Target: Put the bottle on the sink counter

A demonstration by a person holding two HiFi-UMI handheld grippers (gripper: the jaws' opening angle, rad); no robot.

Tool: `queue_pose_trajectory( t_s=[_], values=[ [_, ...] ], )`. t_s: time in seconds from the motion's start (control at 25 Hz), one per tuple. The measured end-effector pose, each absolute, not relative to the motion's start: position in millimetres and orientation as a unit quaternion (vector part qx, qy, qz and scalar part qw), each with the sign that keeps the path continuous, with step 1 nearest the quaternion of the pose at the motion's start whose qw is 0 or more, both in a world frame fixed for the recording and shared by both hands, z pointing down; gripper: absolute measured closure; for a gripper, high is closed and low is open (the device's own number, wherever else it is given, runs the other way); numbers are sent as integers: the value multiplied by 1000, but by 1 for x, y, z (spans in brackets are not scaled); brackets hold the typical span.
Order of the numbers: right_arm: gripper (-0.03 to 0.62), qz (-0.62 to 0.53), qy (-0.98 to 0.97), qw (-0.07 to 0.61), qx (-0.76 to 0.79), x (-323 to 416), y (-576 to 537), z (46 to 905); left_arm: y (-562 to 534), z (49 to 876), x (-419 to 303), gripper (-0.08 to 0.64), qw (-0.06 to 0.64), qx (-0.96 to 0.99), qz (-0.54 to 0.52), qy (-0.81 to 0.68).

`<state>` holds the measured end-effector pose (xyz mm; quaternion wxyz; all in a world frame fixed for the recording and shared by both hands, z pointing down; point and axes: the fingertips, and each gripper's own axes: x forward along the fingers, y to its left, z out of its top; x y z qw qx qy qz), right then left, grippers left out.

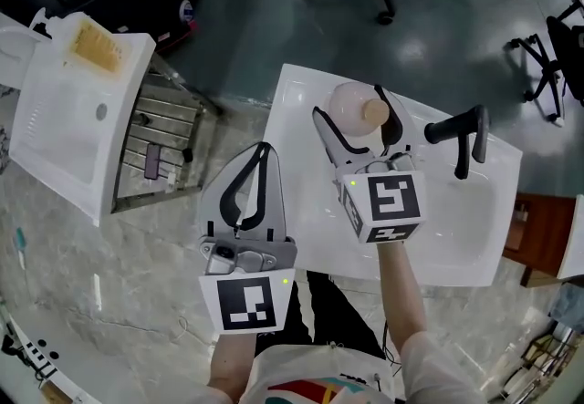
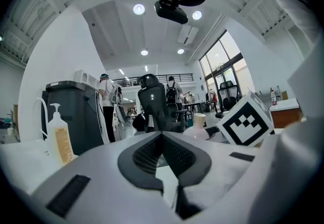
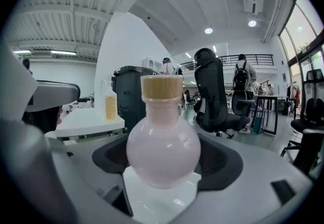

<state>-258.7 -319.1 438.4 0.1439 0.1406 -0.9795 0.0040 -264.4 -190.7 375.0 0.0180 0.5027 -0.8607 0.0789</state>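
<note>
White sink counter point(image 1: 306, 97), pink bottle point(image 1: 351, 108) upright on it, black faucet point(image 1: 459, 133)

Head view steeply down; 2 gripper views level, sharing bottle point(image 3: 163, 152)

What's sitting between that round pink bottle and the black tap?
In the head view, only one jaw of the right hand-held gripper lies beside the bottle. Then bare white sink counter reaches the tap.

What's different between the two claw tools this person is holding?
The left gripper has its jaws shut on nothing, while the right gripper grips a round pink bottle. The left gripper hangs at the sink counter's edge, and the right gripper is over it. Both carry a marker cube.
</note>
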Motion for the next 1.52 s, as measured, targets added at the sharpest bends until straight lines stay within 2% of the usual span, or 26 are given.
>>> queue_pose_trajectory(
  t_s=[0.84, 1.52],
  values=[
    [199, 52, -955, 267, 120, -300, -328, 554, -188, 434, -296, 545, 48, 482, 100, -869],
    [199, 36, -939, 321, 121, -306, -328, 579, -198, 456, -299, 545, 75, 481, 93, -869]
  ],
)
